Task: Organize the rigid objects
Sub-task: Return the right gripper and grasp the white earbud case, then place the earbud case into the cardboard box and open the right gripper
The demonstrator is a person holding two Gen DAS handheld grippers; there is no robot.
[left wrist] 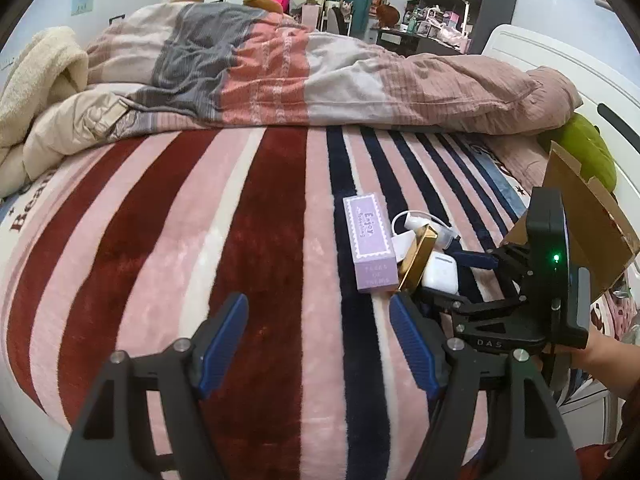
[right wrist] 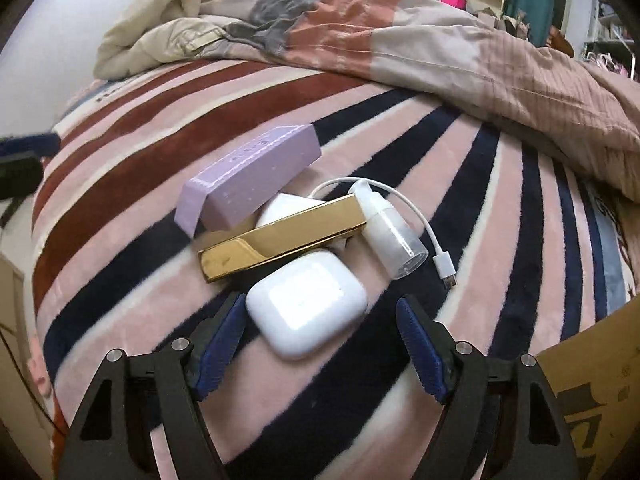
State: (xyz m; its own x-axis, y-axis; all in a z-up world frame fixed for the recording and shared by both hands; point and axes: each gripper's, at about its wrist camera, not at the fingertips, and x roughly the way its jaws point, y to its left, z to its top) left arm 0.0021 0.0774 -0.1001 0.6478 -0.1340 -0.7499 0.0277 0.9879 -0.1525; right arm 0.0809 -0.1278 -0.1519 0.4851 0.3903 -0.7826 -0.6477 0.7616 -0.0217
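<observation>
A small pile lies on the striped blanket: a purple box [right wrist: 248, 184], a gold bar-shaped case [right wrist: 280, 244], a white earbud case [right wrist: 308, 308], a clear spray bottle [right wrist: 392, 236] and a white cable [right wrist: 436, 252]. My right gripper [right wrist: 320, 320] is open, its fingers on either side of the earbud case, not closed on it. My left gripper [left wrist: 318, 320] is open and empty over the blanket, left of the pile. In the left wrist view the purple box [left wrist: 370, 240], gold case [left wrist: 416, 260] and earbud case [left wrist: 440, 272] show, with the right gripper's body [left wrist: 520, 300] behind them.
A cardboard box [left wrist: 580, 216] stands at the bed's right edge, also seen in the right wrist view [right wrist: 592, 360]. A rumpled quilt [left wrist: 280, 68] and cream blanket [left wrist: 36, 88] lie across the far side. A green plush [left wrist: 588, 148] sits by the white bed frame.
</observation>
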